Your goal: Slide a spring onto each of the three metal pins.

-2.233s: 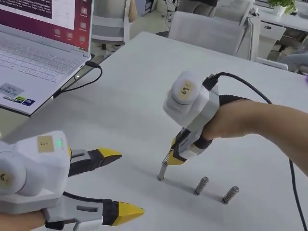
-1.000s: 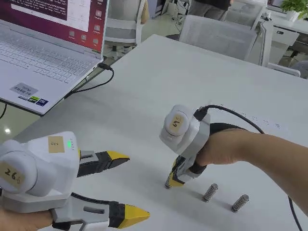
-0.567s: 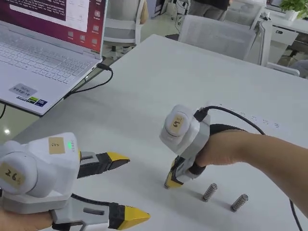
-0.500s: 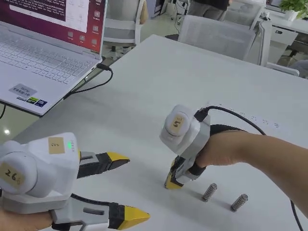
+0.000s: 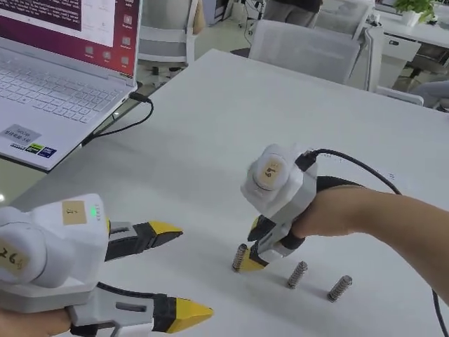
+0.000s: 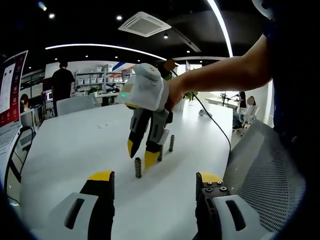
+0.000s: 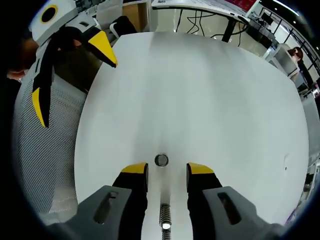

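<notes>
The round yellow sticker (image 5: 270, 170) on the body of the right tongs (image 5: 247, 261) carries handwritten digits too blurred to read for sure. A similar round sticker (image 5: 12, 258) on the left tongs (image 5: 184, 270) looks like "26". A square label (image 5: 73, 210) beside it bears a mark I cannot make out. The laptop (image 5: 56, 84) at the far left of the tabletop (image 5: 210, 119) has small stickers on its palm rest and text on its screen, all too small to read.

The right tongs point down at the tabletop with the jaws a narrow gap apart, holding nothing. In the right gripper view the round top of the nearest spring (image 7: 161, 160) sits just ahead of the two yellow tips, centred on the gap. I cannot tell whether a tip touches it.

The left tongs hang wide open and empty, low over the near edge of the tabletop.

All three springs stand upright in a row: the first spring (image 5: 240, 257) beside the right tongs, the middle spring (image 5: 297, 274) near it, and the last spring (image 5: 339, 288) beyond that. Their coils hide the pins.
</notes>
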